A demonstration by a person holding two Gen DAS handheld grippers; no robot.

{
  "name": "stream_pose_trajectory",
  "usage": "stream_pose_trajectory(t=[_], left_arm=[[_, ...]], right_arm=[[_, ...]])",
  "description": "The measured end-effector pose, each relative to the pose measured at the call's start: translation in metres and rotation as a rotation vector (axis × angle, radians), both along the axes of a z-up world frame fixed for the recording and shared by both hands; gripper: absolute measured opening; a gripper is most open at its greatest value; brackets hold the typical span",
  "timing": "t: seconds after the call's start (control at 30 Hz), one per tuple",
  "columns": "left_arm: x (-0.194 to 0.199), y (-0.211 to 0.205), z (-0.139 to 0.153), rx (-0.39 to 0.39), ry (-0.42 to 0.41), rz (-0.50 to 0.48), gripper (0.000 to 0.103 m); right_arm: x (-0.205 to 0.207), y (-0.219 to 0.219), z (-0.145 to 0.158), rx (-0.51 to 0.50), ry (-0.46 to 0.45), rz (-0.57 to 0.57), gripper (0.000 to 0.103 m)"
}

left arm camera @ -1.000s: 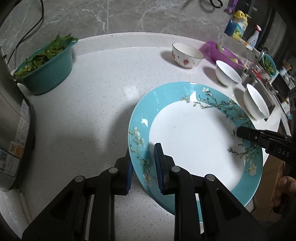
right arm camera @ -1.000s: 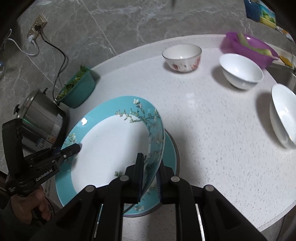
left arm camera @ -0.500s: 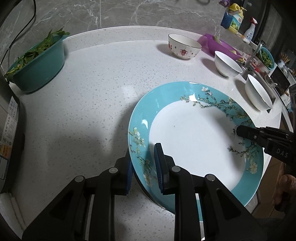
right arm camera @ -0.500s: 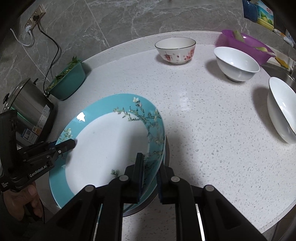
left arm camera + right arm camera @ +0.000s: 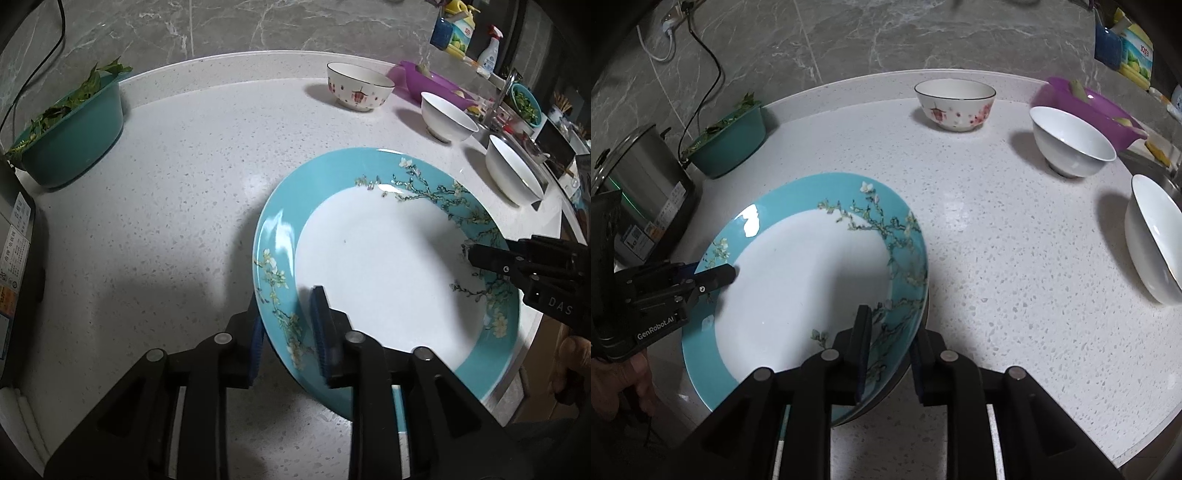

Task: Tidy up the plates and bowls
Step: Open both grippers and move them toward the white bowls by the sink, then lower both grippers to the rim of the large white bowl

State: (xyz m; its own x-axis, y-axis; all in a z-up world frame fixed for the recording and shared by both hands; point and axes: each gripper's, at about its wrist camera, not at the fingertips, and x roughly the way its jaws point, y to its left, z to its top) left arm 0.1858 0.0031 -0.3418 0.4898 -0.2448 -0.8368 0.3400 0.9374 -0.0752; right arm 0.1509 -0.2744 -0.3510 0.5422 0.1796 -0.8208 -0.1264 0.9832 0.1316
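On the white speckled surface [image 5: 155, 206] a teal tub [image 5: 70, 136] near the back wall holds leafy greens [image 5: 74, 99]. A bowl with red flowers [image 5: 358, 90] stands empty at the back, and two plain white bowls [image 5: 447, 116] [image 5: 511, 171] stand empty to its right, the nearer one close to the surface's edge. A purple basin [image 5: 1089, 107] behind them holds pale pieces of something I cannot identify. A steel pot [image 5: 642, 192] stands at the left in the right wrist view.

The turquoise plate with a blossom pattern [image 5: 388, 258] lies at the near edge of the surface; its white centre is empty. In the right wrist view a second rim shows under it, so it seems to rest on another plate [image 5: 905, 369].

The left gripper [image 5: 286, 336] straddles the plate's left rim, its fingers narrowly apart and opening, with a gap beside the rim. The right gripper [image 5: 890, 354] straddles the opposite rim, its fingers also opening, no longer pressing it.
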Motion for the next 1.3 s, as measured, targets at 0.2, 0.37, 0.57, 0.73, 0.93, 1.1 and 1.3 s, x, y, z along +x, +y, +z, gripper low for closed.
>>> stream_pose_trajectory(t=[0.2,0.37,0.57,0.73,0.93,1.1,1.3], left_arm=[[-0.006,0.007,0.016,-0.011,-0.050,0.006,0.062],[-0.009,-0.001,0.069,-0.099,-0.104,0.011,0.095],[-0.005,-0.068,0.117,-0.192,-0.118,-0.129,0.099],[0.014,-0.146,0.122,-0.215,-0.031,-0.198,0.100],[0.049,-0.250,0.108,-0.190,0.044,-0.152,0.100],[0.078,-0.326,0.079,-0.149,0.105,-0.061,0.103],[0.091,-0.387,0.041,-0.080,0.170,-0.030,0.103]], right_arm=[[-0.005,-0.009,0.009,0.017,-0.019,-0.027,0.071],[-0.019,-0.038,0.031,0.119,0.005,-0.050,0.090],[-0.036,-0.110,0.049,0.377,0.075,-0.111,0.103],[-0.042,-0.210,0.069,0.454,0.040,-0.254,0.103],[-0.021,-0.328,0.088,0.358,-0.008,-0.286,0.103],[0.024,-0.386,0.072,0.344,0.050,-0.207,0.103],[0.063,-0.396,0.040,0.316,0.180,-0.048,0.103]])
